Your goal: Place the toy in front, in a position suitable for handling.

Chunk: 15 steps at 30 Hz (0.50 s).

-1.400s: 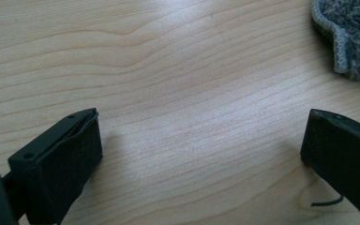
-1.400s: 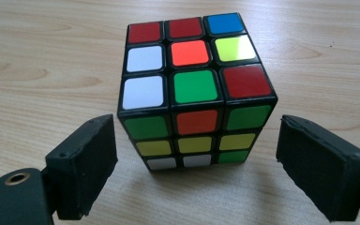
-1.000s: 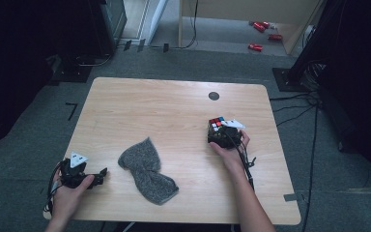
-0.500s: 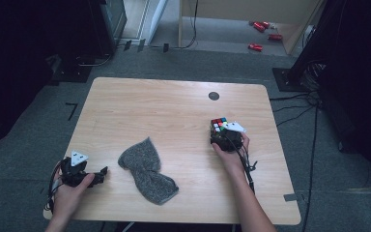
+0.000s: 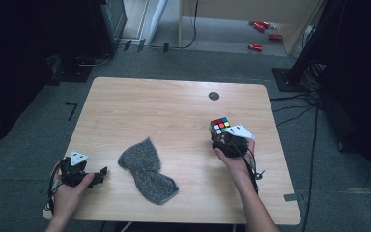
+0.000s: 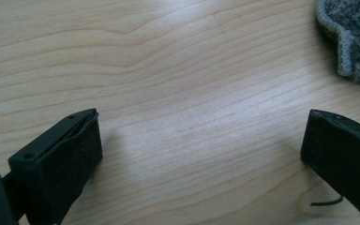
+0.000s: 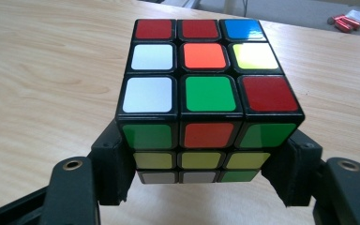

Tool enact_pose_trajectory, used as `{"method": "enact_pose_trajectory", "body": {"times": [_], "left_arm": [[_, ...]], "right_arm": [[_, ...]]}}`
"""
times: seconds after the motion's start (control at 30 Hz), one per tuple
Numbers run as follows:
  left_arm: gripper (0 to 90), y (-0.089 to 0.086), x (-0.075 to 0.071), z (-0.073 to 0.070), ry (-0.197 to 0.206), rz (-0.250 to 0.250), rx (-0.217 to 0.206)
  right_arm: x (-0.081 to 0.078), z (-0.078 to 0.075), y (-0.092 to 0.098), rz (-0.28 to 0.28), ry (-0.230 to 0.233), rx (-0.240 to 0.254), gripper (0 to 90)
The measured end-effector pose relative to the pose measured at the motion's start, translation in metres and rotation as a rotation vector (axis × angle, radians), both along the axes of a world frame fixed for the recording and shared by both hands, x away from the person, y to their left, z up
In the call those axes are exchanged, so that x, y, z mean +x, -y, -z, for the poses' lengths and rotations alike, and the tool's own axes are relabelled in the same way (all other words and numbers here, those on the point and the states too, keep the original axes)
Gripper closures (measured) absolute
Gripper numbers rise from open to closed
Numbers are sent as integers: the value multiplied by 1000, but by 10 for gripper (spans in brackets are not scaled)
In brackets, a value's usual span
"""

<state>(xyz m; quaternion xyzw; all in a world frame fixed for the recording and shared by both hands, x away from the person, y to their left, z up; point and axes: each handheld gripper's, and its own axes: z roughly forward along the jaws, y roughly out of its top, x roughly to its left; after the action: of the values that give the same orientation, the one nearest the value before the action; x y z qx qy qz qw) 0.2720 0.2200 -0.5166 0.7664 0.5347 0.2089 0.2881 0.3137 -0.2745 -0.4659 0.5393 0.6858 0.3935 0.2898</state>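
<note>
Puzzle cube (image 7: pixel 206 93) near the table's (image 5: pixel 140 104) right edge, clamped low on two opposite sides by the right gripper (image 7: pixel 201 176); rigid, light, slick plastic, layers may twist, so flat faces suit best; left gripper (image 6: pixel 201 154) jaws apart, nothing between.

Right hand-held gripper (image 7: pixel 201 187) apparently clamped; left hand-held gripper (image 6: pixel 201 154) gapes wide.

Right claw (image 5: pixel 223 137) has just been closing, and its jaws now clamp the puzzle cube (image 5: pixel 220 126). Cube and claw have shifted slightly along the tabletop (image 5: pixel 164 104) toward its centre.
</note>
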Motion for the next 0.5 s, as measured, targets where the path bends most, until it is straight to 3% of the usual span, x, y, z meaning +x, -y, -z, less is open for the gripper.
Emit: {"method": "enact_pose_trajectory", "body": {"times": [0.2,0.5], "left_arm": [[0,0,2,-2,-10,-8,4],[0,13,-5,-8,24,41,-15]], "right_arm": [[-19,-8,4,-20,-1,6,344],[-51,-5,17,-50,-12,10,344]]}}
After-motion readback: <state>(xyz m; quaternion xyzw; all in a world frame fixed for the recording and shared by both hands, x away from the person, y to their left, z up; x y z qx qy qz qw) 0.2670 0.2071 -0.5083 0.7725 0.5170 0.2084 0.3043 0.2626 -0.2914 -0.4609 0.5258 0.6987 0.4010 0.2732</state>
